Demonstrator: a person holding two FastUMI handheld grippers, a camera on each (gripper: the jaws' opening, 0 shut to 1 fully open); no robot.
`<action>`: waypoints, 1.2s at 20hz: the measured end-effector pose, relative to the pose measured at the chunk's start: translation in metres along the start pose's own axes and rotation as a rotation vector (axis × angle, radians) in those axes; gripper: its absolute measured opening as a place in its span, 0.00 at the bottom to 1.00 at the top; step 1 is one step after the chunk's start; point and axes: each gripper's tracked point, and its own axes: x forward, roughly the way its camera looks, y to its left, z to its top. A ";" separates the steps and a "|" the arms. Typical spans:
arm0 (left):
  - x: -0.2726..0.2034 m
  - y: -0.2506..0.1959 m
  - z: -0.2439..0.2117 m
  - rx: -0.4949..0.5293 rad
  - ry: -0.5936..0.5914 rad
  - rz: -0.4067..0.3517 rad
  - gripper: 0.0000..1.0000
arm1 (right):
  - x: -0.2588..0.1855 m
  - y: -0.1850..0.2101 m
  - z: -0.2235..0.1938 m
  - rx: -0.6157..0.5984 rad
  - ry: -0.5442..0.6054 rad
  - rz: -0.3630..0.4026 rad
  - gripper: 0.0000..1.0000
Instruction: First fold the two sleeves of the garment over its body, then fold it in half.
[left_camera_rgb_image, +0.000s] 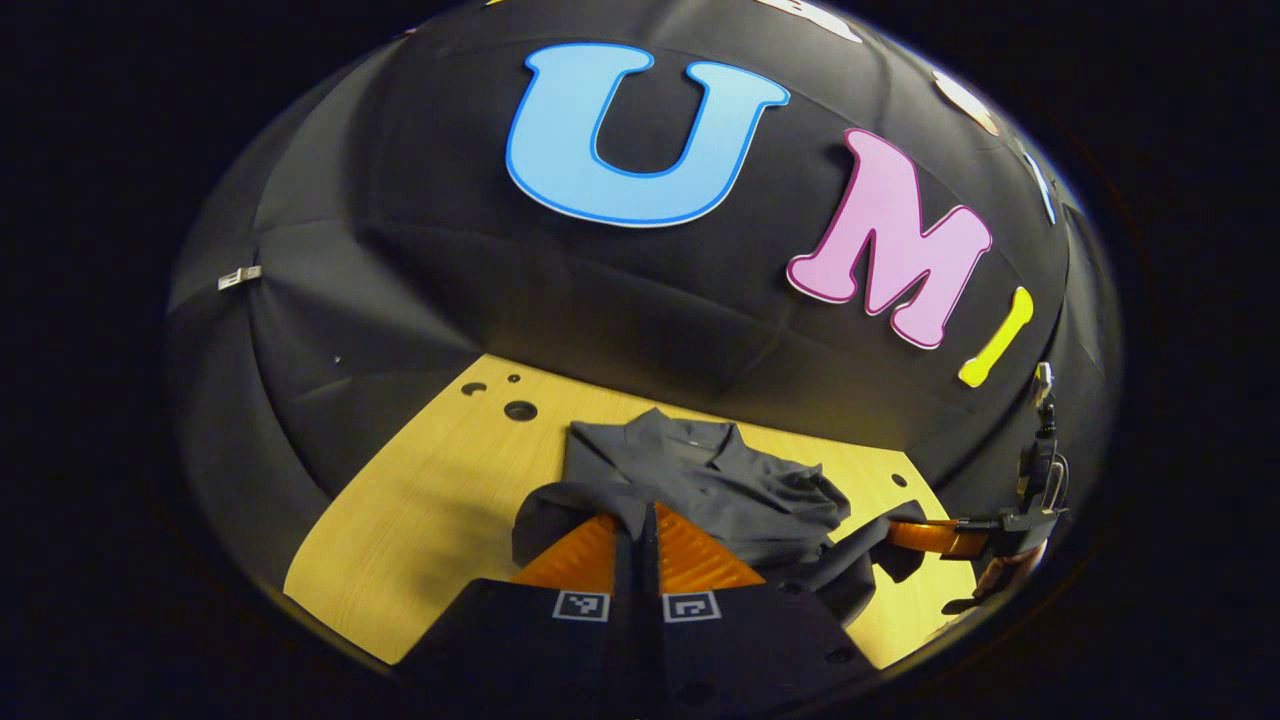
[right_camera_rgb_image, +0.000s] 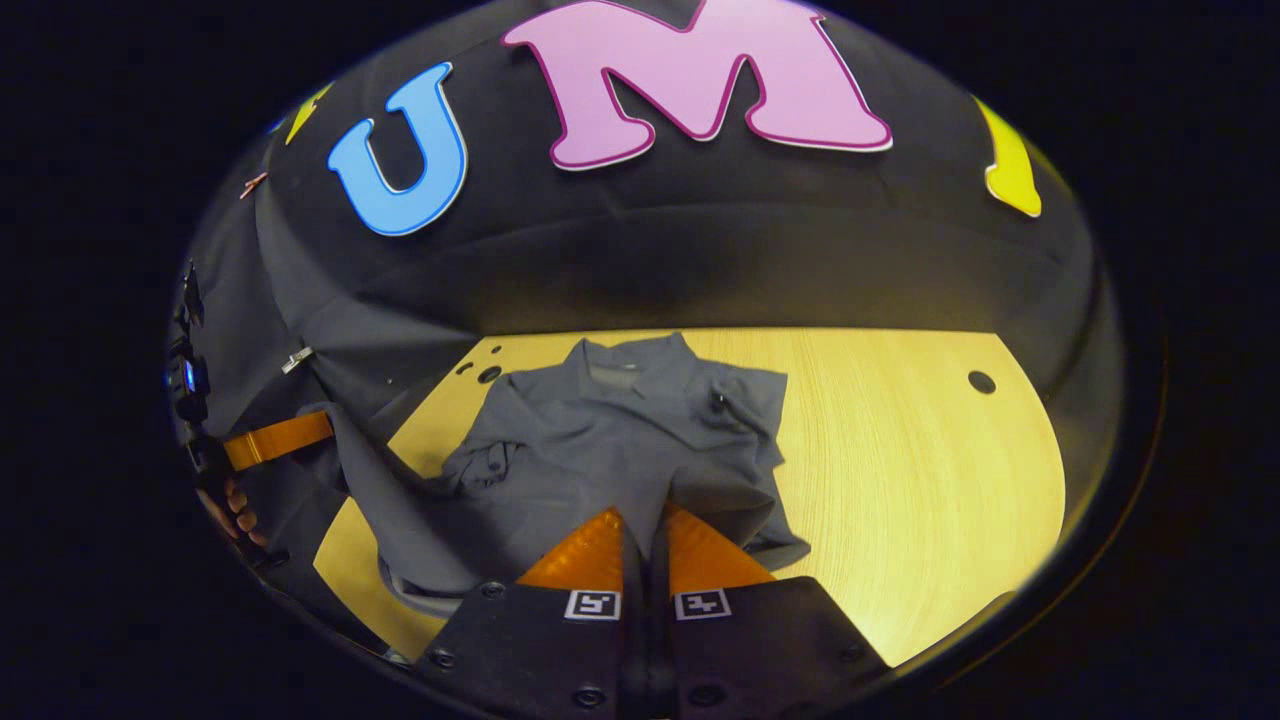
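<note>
Garment hem pinched (lifted) by both tongs.

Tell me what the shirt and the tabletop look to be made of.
Shirt: a thin woven or knit fabric, matte grey; it drapes and creases softly, with a collar. Tabletop: light wood or wood-look laminate with fine parallel grain and a slight sheen; which one can't be told.

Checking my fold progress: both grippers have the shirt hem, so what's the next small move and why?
Probably carry the hem forward toward the collar: both sleeves look folded onto the shirt, and each gripper is shut on its near edge.
</note>
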 end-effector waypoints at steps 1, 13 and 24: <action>0.007 0.001 0.008 0.008 -0.009 -0.002 0.05 | 0.005 -0.001 0.010 -0.008 -0.016 -0.003 0.05; 0.149 0.028 0.076 0.032 -0.086 -0.019 0.05 | 0.101 -0.026 0.117 -0.075 -0.162 -0.065 0.05; 0.265 0.083 0.051 -0.009 -0.048 0.031 0.05 | 0.195 -0.078 0.120 -0.065 -0.171 -0.155 0.05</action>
